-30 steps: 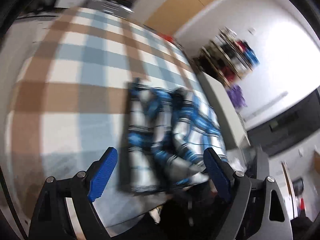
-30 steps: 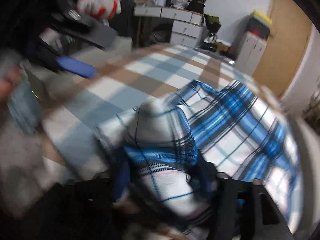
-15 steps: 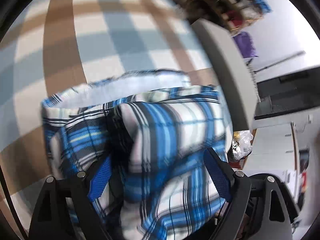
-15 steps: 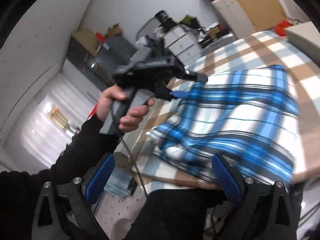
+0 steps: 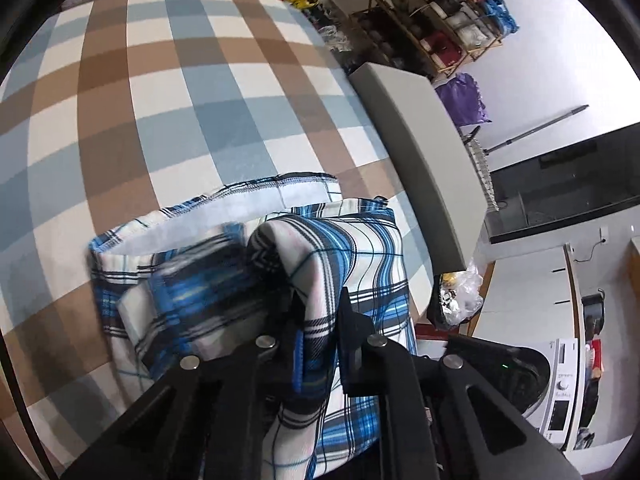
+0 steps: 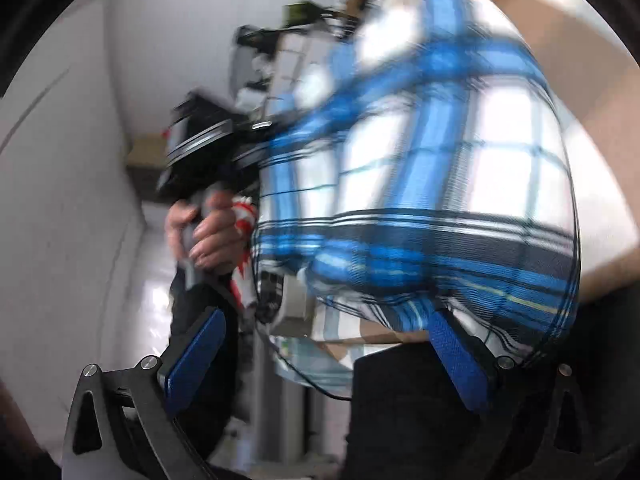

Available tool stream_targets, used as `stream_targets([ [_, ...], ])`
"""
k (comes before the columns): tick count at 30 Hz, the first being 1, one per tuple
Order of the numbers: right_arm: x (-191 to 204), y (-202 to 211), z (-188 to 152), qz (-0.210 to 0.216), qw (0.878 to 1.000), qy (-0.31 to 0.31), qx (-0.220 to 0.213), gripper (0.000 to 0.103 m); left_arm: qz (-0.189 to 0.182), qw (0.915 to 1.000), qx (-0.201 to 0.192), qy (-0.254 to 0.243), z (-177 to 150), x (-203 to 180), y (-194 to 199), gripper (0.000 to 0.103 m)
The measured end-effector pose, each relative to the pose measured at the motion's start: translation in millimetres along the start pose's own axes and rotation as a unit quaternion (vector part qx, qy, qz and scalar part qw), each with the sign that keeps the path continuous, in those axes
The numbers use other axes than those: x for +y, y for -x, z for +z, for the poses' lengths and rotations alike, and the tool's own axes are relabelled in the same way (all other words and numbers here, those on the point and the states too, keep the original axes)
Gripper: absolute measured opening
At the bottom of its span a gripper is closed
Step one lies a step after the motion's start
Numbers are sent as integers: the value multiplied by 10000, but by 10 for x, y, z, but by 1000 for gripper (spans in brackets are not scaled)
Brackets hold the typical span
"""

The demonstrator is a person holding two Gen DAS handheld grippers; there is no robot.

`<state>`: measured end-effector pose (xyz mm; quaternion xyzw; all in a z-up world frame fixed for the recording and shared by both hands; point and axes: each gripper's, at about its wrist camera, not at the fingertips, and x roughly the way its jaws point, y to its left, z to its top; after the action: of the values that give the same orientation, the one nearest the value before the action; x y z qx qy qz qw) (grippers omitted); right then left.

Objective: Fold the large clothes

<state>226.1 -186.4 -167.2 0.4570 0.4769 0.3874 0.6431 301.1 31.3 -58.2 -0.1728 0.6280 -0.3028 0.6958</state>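
Left wrist view: the left gripper has just closed, its fingers clamped on a fold of the blue plaid garment bunched at the checked counter's near edge.

Right wrist view: the right gripper has just spread, fingers wide apart, nothing pinched; the garment looms blurred just beyond.

My left view is bright and mostly sharp — fisheye bending, black corners (one plaid fold smeared); my right view is motion-blurred throughout, with white glare low down.
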Motion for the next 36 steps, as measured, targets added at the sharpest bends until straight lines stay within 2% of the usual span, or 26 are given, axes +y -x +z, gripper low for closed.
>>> stream_targets([
  [6,82,-162,-76,180,9994,58,282,103,39,9998,-205,-24,-34,83,136,0],
  [9,304,50,-41,324,9988,354,19,103,-122,9995,-269,68,-92,188,230,0],
  [11,462,268,46,438,9968,599,-301,103,-2,9990,-439,64,-137,203,271,0],
  [12,514,373,84,449,9956,679,-454,103,27,9992,-388,65,-146,196,236,0],
  [14,584,538,149,387,9932,810,-743,103,-170,9997,-106,147,-153,213,107,12],
  [16,581,617,255,51,9926,780,-933,103,-209,9993,6,307,-144,217,-22,55],
  [17,543,625,289,-184,9922,712,-1004,103,-249,9991,-28,343,-136,216,-45,61],
  [20,367,569,378,-647,9905,494,-1107,103,-376,9983,134,428,-45,198,-182,65],
  [24,136,426,391,-980,9898,236,-1011,103,-693,9960,306,477,58,150,-298,64],
  [27,53,389,389,-1029,9897,199,-979,103,-431,9975,435,350,68,40,-429,64],
  [30,135,347,353,-1252,9869,480,-897,103,-318,9982,468,208,48,-52,-482,64],
  [31,170,323,342,-1375,9851,566,-869,103,-315,9985,425,119,40,-75,-468,60],
  [32,203,251,329,-1562,9825,702,-735,103,-304,9989,368,28,35,-92,-447,52],
  [34,237,129,287,-1740,9799,850,-483,103,-219,9993,280,-139,36,-114,-411,9],
  [36,239,35,246,-1797,9788,925,-332,103,-290,9992,260,-108,31,-71,-392,6],
])
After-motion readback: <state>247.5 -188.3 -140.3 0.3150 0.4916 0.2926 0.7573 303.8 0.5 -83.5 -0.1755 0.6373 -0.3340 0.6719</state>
